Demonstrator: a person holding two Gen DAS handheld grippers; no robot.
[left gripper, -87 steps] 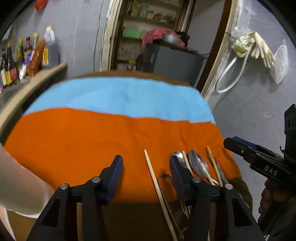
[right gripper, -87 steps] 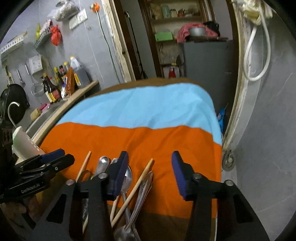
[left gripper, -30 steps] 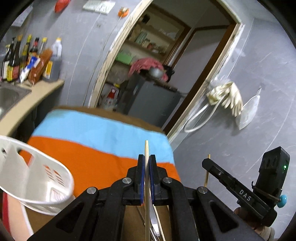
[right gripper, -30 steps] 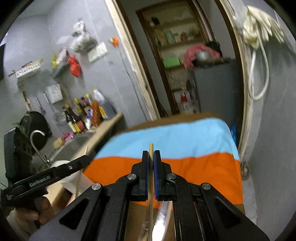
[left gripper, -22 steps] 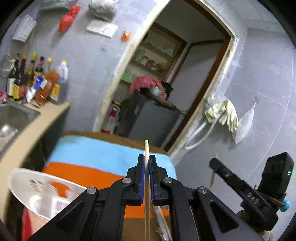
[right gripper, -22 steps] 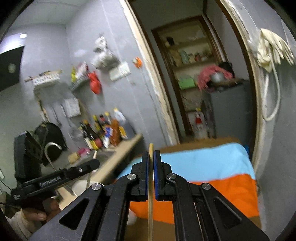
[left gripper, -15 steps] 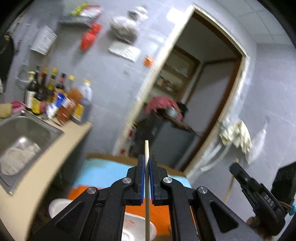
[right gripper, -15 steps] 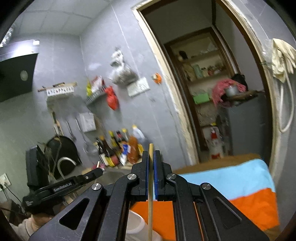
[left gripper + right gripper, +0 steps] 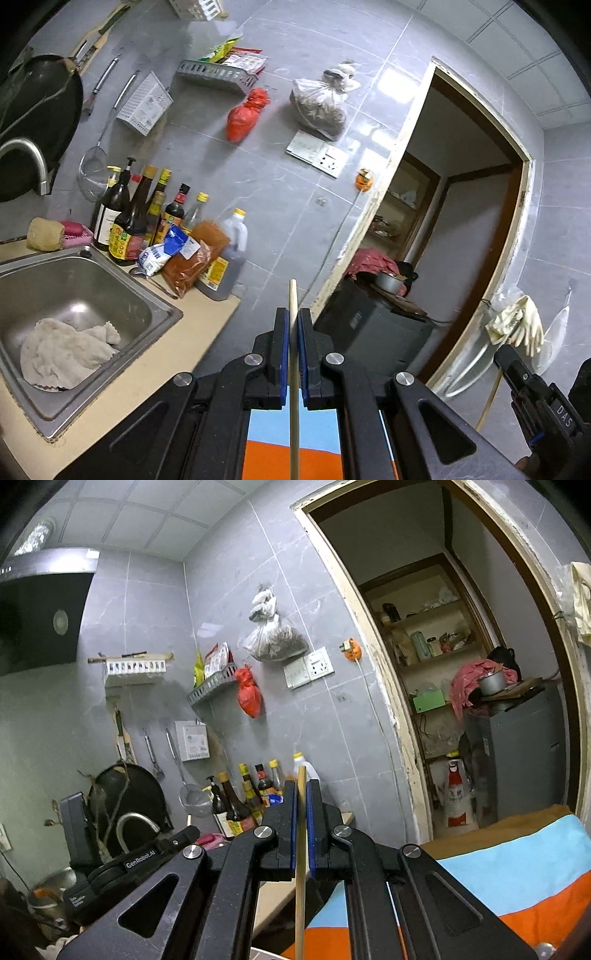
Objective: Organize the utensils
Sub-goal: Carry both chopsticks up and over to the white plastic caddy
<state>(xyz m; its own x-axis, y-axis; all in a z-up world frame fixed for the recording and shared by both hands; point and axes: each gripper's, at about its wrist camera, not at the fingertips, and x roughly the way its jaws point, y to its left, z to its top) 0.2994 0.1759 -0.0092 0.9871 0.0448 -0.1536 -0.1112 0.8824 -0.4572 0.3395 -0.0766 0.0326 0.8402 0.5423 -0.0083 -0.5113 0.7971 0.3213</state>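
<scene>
Left tongs (image 9: 291, 354) clamped on a wooden chopstick (image 9: 294, 406), tip poking just past the blue pads. Right tongs (image 9: 302, 827) likewise clamped on a second chopstick (image 9: 301, 886). Lettering: "GenRobot.AI" on the left tongs' body in the right view, "DAS" on the right tongs' body in the left view. Left view alone showed the sink (image 9: 155, 325) with a rag (image 9: 62, 354); right view alone, the range hood (image 9: 40, 616). Orange-and-blue cloth (image 9: 528, 882) covered the surface, below right.

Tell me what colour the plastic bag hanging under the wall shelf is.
Red plastic bag, clearest in the left wrist view.
</scene>
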